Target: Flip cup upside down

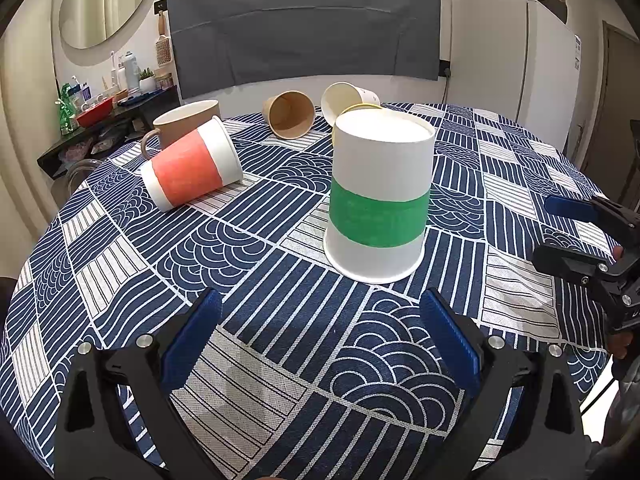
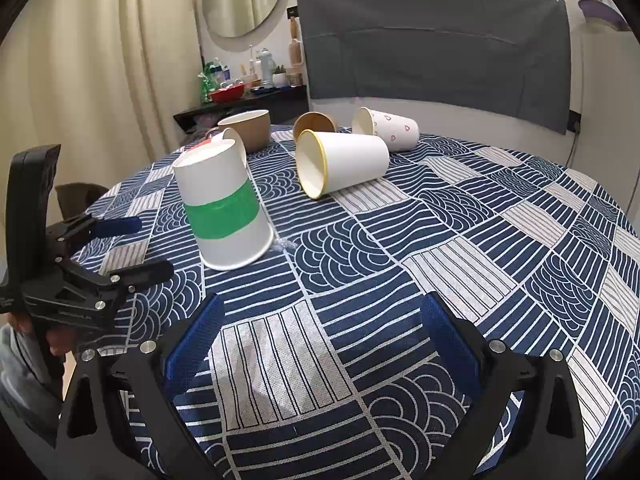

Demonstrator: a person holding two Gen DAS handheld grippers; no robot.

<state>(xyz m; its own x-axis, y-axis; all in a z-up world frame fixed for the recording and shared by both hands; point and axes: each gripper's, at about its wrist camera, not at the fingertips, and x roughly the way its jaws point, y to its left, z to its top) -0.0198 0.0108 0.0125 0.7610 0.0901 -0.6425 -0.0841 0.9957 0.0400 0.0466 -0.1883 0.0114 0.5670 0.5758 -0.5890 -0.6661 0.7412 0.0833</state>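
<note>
Green-banded cup (image 1: 378, 200) upside down on tablecloth (image 1: 256, 280), orange-banded cup (image 1: 192, 164) and mug (image 1: 186, 126) beside, left gripper (image 1: 320, 336) and right gripper (image 2: 320, 340) both wide, empty

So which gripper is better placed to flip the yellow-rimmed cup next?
Probably the right gripper: open, with the yellow-rimmed cup lying ahead. From the left gripper, the green-banded cup hides it.

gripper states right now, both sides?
left gripper: jaws open, empty, short of the green-banded cup.
right gripper: jaws open, empty, over the tablecloth.
</note>
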